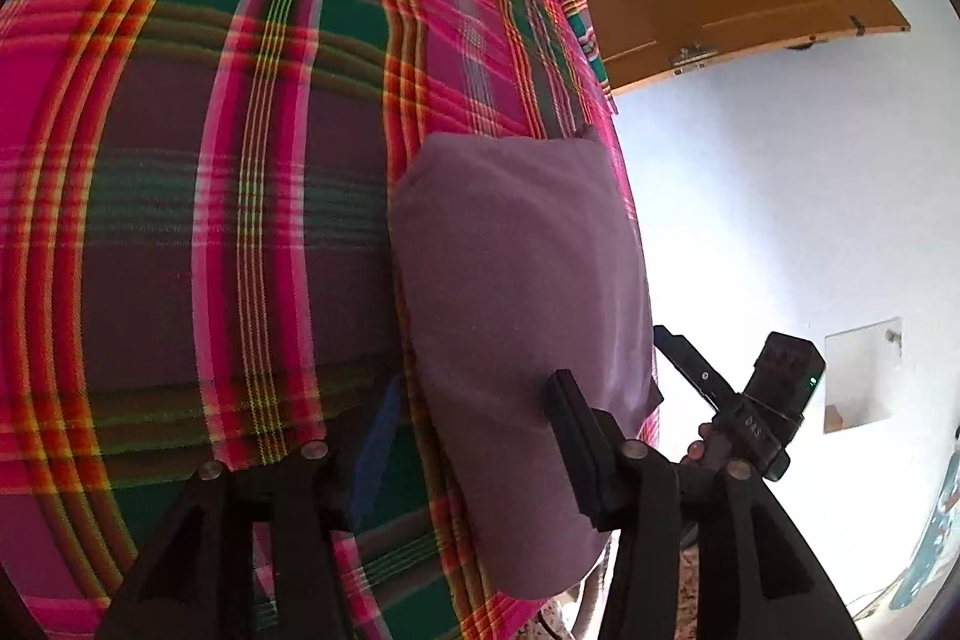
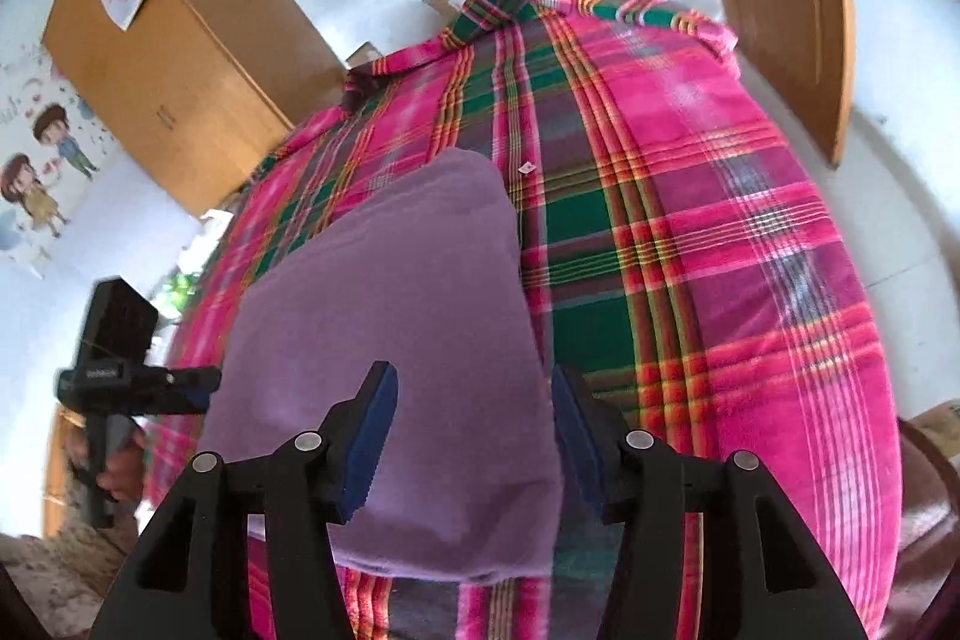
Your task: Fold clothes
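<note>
**Purple garment is folded down to a small rectangle on the bed, both tongs hovering at its near end**

Purple garment is lying flat on the plaid bedspread, already a compact, thick-looking rectangle, sitting close to one side edge of the bed. From the left wrist view it runs right along that edge, with the near end toward the cameras.

Right tongs are spread wide, straddling the near end of the cloth: one blue pad over the fabric, the other just past its edge. Not gripping anything as far as I can see. Left tongs are parted too, with one finger over the near part of the garment and the other out over the bedspread. Nothing pinched there either.

My read: either one more fold is coming or it's just getting tidied up. If it's another fold, I'd say bring each pair of tongs down onto its own near corner so all the layers get caught, not only the top one. Lift both corners level, carry them over to the far end together, and line up the edges before letting go. Since the bundle sits so near the bed's edge, dragging it sideways could tip it off, so lift rather than slide.
</note>
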### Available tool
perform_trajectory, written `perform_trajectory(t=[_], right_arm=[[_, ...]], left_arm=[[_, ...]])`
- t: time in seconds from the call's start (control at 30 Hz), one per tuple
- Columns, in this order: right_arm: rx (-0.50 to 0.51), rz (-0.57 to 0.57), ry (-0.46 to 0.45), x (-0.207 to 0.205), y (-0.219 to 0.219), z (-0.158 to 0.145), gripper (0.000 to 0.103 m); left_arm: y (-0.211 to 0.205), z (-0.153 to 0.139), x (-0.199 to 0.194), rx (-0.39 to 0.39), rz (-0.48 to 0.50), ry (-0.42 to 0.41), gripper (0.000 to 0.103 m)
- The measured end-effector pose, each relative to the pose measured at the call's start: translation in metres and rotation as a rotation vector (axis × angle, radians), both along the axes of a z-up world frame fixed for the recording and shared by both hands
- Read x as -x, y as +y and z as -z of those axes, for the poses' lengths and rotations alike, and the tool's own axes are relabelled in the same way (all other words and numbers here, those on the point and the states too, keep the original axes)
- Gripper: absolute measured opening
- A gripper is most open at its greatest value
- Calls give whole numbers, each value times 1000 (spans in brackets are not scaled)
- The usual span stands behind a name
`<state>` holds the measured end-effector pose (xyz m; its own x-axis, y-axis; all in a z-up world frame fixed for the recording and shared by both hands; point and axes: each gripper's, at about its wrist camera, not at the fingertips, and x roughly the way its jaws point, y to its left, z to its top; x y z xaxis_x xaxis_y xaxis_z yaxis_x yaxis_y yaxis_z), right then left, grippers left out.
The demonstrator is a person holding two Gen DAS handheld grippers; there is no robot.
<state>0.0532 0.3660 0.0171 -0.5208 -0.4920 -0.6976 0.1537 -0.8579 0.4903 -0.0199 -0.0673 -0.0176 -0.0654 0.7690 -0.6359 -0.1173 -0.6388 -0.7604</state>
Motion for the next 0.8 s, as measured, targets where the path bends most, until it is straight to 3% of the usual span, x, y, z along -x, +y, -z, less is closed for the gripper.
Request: perform_trajectory(t=[0.13,0.23,0.37,0.8], right_arm=[[120,-53,-87,26,14,14,57],[207,-113,-153,42,18,23,64],[273,-185,-243,61,21,34,66],[329,-388,-325,96,-14,44,66]], left_arm=[[-3,6,-4,-34,-11,-34,55],[-3,9,-10,-50,-14,-41,56],[-4,11,-16,-83,-3,-59,59],[-14,19,-29,-160,48,-148,60]])
